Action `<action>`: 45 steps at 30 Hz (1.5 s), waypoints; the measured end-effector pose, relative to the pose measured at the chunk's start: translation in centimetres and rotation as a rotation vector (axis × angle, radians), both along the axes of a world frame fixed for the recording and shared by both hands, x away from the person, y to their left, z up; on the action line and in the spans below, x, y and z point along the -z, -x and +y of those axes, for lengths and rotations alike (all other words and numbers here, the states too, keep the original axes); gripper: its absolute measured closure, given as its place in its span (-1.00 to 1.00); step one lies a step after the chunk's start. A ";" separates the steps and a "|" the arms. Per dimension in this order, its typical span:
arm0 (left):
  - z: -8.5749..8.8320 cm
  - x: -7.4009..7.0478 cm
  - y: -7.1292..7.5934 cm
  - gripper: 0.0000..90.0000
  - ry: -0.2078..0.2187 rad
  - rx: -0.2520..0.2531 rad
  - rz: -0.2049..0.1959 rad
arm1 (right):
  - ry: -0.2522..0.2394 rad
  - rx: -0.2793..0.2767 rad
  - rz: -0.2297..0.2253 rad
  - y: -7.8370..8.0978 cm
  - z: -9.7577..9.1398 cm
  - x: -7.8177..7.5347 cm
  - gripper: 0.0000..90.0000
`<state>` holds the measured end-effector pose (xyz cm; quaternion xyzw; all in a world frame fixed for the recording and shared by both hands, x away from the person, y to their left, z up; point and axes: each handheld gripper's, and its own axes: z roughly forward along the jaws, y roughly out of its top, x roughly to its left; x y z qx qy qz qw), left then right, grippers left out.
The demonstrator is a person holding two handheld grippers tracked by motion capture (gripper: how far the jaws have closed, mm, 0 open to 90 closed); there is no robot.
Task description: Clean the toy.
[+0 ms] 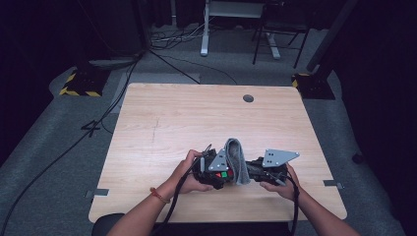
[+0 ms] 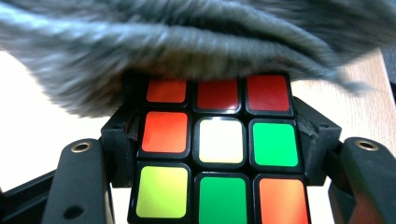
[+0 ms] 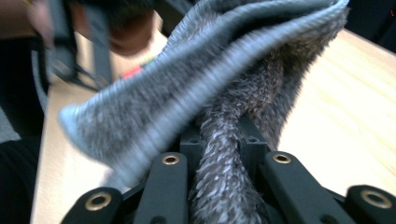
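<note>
Facing the left tool: cube under cloth.

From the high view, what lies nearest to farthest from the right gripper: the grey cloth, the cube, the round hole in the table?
1. Cloth: held in the right gripper.
2. Cube: just left, beyond the cloth.
3. Hole: far edge of the table.

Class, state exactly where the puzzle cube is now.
The puzzle cube sits clamped in the left gripper, near the table's front edge, under the grey cloth.
</note>
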<state>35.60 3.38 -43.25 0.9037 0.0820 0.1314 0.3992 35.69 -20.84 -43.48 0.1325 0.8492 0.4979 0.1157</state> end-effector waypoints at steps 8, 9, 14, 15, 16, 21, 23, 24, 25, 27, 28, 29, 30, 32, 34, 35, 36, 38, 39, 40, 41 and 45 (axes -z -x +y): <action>0.9 -1.4 0.4 -0.26 0.075 0.003 -0.033 | 0.120 0.011 0.078 -1.0 0.6 1.9 0.72; 0.9 -1.4 0.4 -0.26 0.081 0.008 -0.030 | 0.122 0.007 0.085 -1.0 0.6 2.0 0.72; 0.8 -1.3 0.3 -0.26 0.067 0.006 -0.042 | 0.099 0.007 0.058 -0.7 0.6 1.5 0.72; 0.9 -1.3 0.3 -0.26 0.068 0.003 -0.036 | 0.096 0.007 0.048 -0.5 0.6 1.3 0.72; 0.9 -1.3 0.2 -0.26 0.069 0.003 -0.034 | 0.091 0.008 0.040 -0.4 0.6 1.3 0.72; 0.4 -0.7 0.2 -0.26 0.025 0.004 -0.036 | 0.040 0.007 0.018 -0.1 0.4 0.5 0.72; 0.2 -0.5 0.2 -0.26 0.018 0.007 -0.035 | 0.037 0.007 0.004 0.0 0.4 0.3 0.72; 0.1 -0.5 0.2 -0.26 0.011 0.009 -0.032 | 0.032 0.004 -0.001 0.0 0.3 0.3 0.72; 0.1 -0.4 0.2 -0.26 0.005 0.009 -0.030 | 0.021 0.003 0.000 0.1 0.3 0.2 0.72; -0.1 -0.3 0.2 -0.26 -0.001 0.011 -0.029 | 0.005 0.003 -0.009 0.1 0.1 0.0 0.72; -0.2 -0.3 0.3 -0.26 -0.002 0.008 -0.030 | 0.003 0.006 -0.011 0.1 0.1 0.0 0.72; -0.2 -0.4 0.4 -0.26 0.001 0.013 -0.036 | 0.010 0.008 -0.014 0.1 0.1 0.0 0.72; -0.1 -0.5 0.5 -0.26 0.008 0.020 -0.036 | 0.022 0.009 -0.015 0.1 0.1 0.0 0.72; 0.0 -0.8 0.6 -0.26 0.027 0.025 -0.049 | 0.048 0.017 -0.002 -0.1 0.2 0.4 0.72; 0.1 -1.1 0.8 -0.26 0.042 0.026 -0.053 | 0.088 0.023 0.013 -0.5 0.3 0.9 0.72; 0.1 -1.1 0.8 -0.26 0.050 0.028 -0.046 | 0.110 0.029 0.019 -0.7 0.3 1.2 0.72; 0.1 -1.2 0.8 -0.26 0.049 0.030 -0.050 | 0.115 0.032 0.028 -0.8 0.3 1.4 0.72; 0.1 -1.0 0.7 -0.26 0.027 0.021 -0.052 | 0.112 0.032 0.027 -0.7 0.3 1.4 0.72; 0.0 -0.9 0.6 -0.26 0.018 0.018 -0.052 | 0.106 0.027 0.016 -0.6 0.3 1.2 0.72; -0.1 -0.8 0.5 -0.26 0.004 0.017 -0.048 | 0.096 0.025 0.011 -0.4 0.3 1.0 0.72; -0.1 -0.5 0.4 -0.26 -0.005 0.013 -0.045 | 0.080 0.019 0.004 -0.2 0.3 0.7 0.72; -0.2 -0.3 0.3 -0.26 -0.004 0.014 -0.025 | 0.013 0.003 -0.029 0.6 0.2 -0.6 0.72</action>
